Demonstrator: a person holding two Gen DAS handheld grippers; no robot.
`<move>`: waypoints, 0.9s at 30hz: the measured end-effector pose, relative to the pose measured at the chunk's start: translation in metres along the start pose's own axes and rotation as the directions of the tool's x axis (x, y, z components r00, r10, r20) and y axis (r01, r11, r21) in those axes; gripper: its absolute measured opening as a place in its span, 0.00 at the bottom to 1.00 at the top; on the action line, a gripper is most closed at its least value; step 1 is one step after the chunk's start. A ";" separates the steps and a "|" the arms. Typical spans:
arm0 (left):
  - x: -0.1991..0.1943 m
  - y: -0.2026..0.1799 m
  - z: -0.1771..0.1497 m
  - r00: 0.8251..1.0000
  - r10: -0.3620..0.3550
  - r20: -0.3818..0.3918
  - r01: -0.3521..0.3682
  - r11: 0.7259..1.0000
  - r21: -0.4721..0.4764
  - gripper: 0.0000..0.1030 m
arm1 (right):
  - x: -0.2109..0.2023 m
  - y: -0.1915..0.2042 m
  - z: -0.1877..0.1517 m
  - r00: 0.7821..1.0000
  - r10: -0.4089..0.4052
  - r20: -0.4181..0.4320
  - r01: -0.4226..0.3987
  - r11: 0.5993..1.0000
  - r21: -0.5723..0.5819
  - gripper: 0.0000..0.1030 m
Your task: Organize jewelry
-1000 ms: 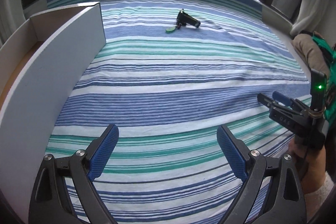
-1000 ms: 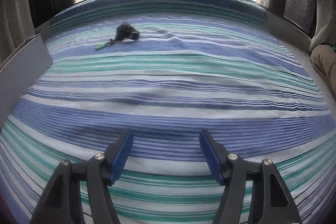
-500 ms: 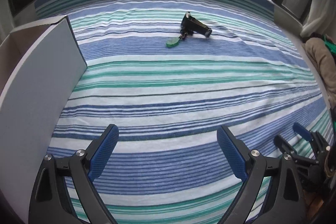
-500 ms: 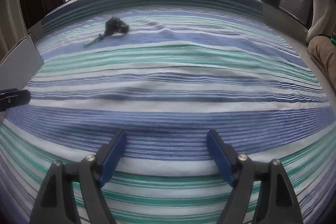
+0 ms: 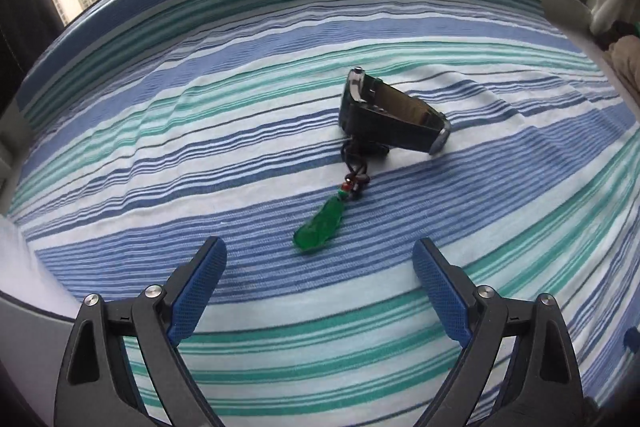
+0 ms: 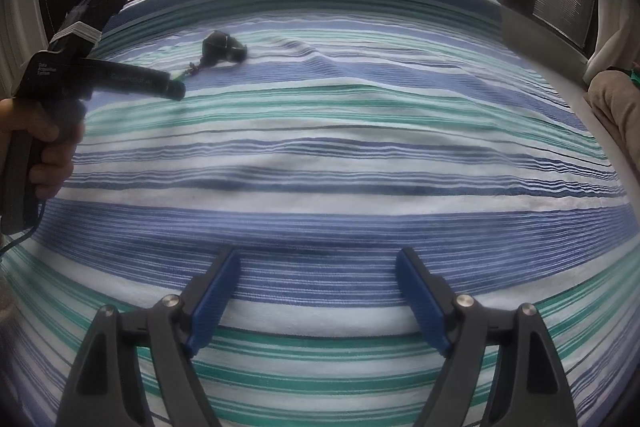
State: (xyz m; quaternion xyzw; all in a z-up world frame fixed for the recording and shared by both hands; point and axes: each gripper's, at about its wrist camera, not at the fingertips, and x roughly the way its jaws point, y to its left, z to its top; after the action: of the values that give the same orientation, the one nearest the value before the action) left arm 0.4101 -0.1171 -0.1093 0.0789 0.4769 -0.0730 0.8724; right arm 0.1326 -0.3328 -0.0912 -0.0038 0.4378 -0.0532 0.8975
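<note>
A green jade pendant on a dark beaded cord lies on the striped bedsheet. A black watch stands just behind it, touching the cord. My left gripper is open and empty, its jaws spread just short of the pendant. My right gripper is open and empty, low over the sheet, far from the jewelry. In the right wrist view the watch sits far left, and the left gripper's fingers reach toward it, hiding most of the pendant.
A white box edge shows at the lower left of the left wrist view. A beige cloth bundle lies at the bed's right side. Windows with tower blocks are behind the bed.
My left gripper has moved forward across the bed, away from the white box, up to the pendant and watch. My right gripper stayed low and roughly in place, still open.
</note>
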 end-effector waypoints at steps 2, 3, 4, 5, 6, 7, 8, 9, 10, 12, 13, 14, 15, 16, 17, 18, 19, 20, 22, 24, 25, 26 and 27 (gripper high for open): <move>0.009 0.012 0.009 0.999 -0.031 0.014 0.032 0.995 -0.099 0.87 | 0.000 0.000 0.000 1.000 -0.001 0.000 0.001 1.000 0.000 0.80; 0.009 0.013 0.011 0.999 -0.027 0.035 0.031 0.993 -0.114 0.83 | 0.000 0.000 0.000 1.000 -0.002 0.000 0.002 1.000 0.000 0.80; 0.009 0.011 0.013 0.998 -0.037 0.051 0.042 0.995 -0.096 0.72 | 0.000 0.000 0.000 1.000 -0.002 0.000 0.002 1.000 0.000 0.81; 0.008 0.006 0.012 0.997 -0.041 0.067 0.045 0.998 -0.050 0.68 | 0.000 0.000 0.000 1.000 -0.002 0.000 0.002 1.000 0.000 0.81; 0.005 -0.001 0.010 0.994 -0.069 0.088 0.069 0.998 0.002 0.47 | 0.000 0.000 0.000 1.000 -0.002 0.000 0.002 1.000 0.000 0.81; 0.002 -0.006 0.008 0.990 -0.104 0.096 0.100 0.994 0.047 0.23 | 0.000 0.000 0.000 1.000 -0.002 0.000 0.002 1.000 0.000 0.82; -0.002 -0.012 0.006 0.989 -0.114 0.094 0.106 0.990 0.089 0.13 | 0.000 0.000 0.000 1.000 -0.002 0.000 0.002 1.000 0.000 0.82; -0.005 -0.017 0.004 0.991 -0.105 0.084 0.095 0.988 0.122 0.08 | 0.001 0.000 0.000 1.000 -0.003 0.000 0.003 1.000 0.000 0.82; -0.008 -0.020 0.002 0.992 -0.103 0.076 0.092 0.986 0.140 0.07 | 0.000 0.000 0.000 1.000 -0.002 -0.001 0.002 1.000 0.001 0.83; -0.016 -0.020 -0.004 0.990 -0.129 0.054 0.121 0.983 0.135 0.06 | 0.001 -0.001 0.001 1.000 -0.002 -0.001 0.002 1.000 0.001 0.83; -0.023 -0.018 -0.009 0.989 -0.139 0.051 0.132 0.983 0.126 0.06 | 0.001 -0.001 0.001 1.000 -0.002 -0.002 0.002 1.000 0.001 0.83; -0.030 -0.016 -0.016 0.988 -0.148 0.050 0.141 0.983 0.119 0.05 | 0.001 -0.001 0.001 1.000 -0.002 -0.002 0.002 1.000 0.001 0.83; -0.039 -0.013 -0.024 0.986 -0.157 0.049 0.151 0.982 0.115 0.04 | 0.001 -0.001 0.001 1.000 -0.002 -0.002 0.002 1.000 0.001 0.83; -0.049 -0.010 -0.032 0.985 -0.165 0.049 0.159 0.981 0.112 0.04 | 0.001 -0.001 0.001 1.000 -0.002 -0.002 0.002 1.000 0.001 0.83; -0.056 -0.007 -0.040 0.985 -0.168 0.049 0.162 0.981 0.110 0.04 | 0.001 -0.001 0.001 1.000 -0.003 -0.002 0.003 1.000 0.001 0.83; -0.065 -0.003 -0.050 0.984 -0.170 0.046 0.164 0.981 0.106 0.04 | 0.001 -0.001 0.001 1.000 -0.003 -0.002 0.003 1.000 0.001 0.83; -0.074 0.002 -0.060 0.984 -0.174 0.041 0.169 0.981 0.098 0.04 | 0.001 -0.001 0.001 1.000 -0.003 -0.002 0.003 1.000 0.001 0.83; -0.082 0.008 -0.073 0.984 -0.176 0.038 0.172 0.981 0.085 0.04 | 0.001 -0.001 0.001 1.000 -0.003 -0.002 0.003 1.000 0.001 0.83; -0.096 0.021 -0.096 0.985 -0.168 0.031 0.166 0.984 0.060 0.04 | 0.001 -0.001 0.001 1.000 -0.003 -0.002 0.003 1.000 0.001 0.83; -0.107 0.032 -0.116 0.986 -0.161 0.028 0.161 0.987 0.026 0.04 | 0.001 0.000 0.001 1.000 -0.004 -0.002 0.004 1.000 0.001 0.83; -0.112 0.037 -0.126 0.987 -0.157 0.024 0.157 0.988 0.006 0.04 | 0.001 0.000 0.001 1.000 -0.004 -0.002 0.004 1.000 0.001 0.83; -0.116 0.040 -0.133 0.988 -0.151 0.020 0.151 0.988 -0.014 0.04 | 0.001 0.000 0.001 1.000 -0.004 -0.002 0.004 1.000 0.001 0.83; -0.119 0.047 -0.141 0.989 -0.146 0.018 0.147 0.989 -0.032 0.04 | 0.001 0.000 0.001 1.000 -0.005 -0.002 0.005 1.000 0.001 0.83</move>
State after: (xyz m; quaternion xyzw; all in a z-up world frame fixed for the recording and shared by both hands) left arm 0.2398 -0.0357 -0.0807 0.0286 0.4756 -0.1295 0.8696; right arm 0.1337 -0.3333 -0.0914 -0.0043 0.4385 -0.0554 0.8970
